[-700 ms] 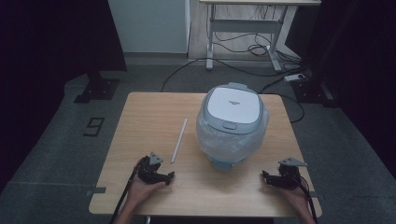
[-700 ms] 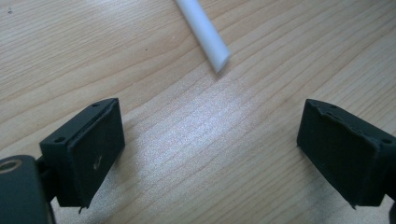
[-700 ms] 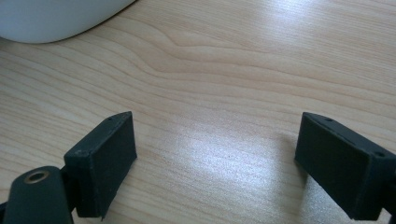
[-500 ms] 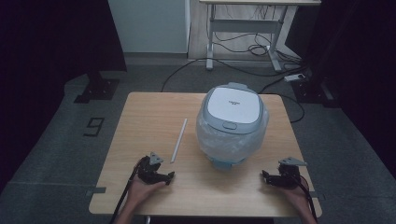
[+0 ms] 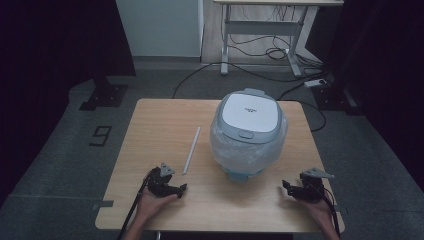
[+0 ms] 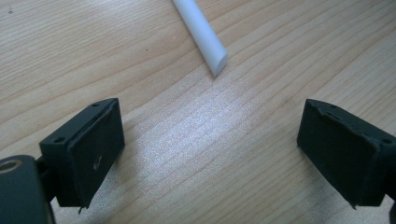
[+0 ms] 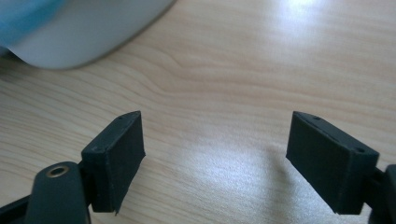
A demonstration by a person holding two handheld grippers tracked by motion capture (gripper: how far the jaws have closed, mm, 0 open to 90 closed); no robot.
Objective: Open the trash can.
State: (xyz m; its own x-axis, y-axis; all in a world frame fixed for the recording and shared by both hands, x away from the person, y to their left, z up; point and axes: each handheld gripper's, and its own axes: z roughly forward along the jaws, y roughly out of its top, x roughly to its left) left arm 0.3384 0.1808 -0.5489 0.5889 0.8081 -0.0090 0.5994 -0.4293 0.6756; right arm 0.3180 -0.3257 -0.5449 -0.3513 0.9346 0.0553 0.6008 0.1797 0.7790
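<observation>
Nothing moved — both tongs (image 5: 172, 189) (image 5: 292, 189) rest open by the stick (image 5: 191, 150).

Wooden table (image 5: 165, 120), desk frame (image 5: 260, 45) w/ cables (image 5: 270, 52) behind, black "9" mark (image 5: 101, 136) on floor.

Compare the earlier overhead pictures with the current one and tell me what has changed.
Nothing has visibly changed. The left gripper and right gripper rest open and empty on the table near its front edge, the white stick lies untouched ahead of the left gripper, and the rice cooker stands closed in its plastic wrap.
</observation>
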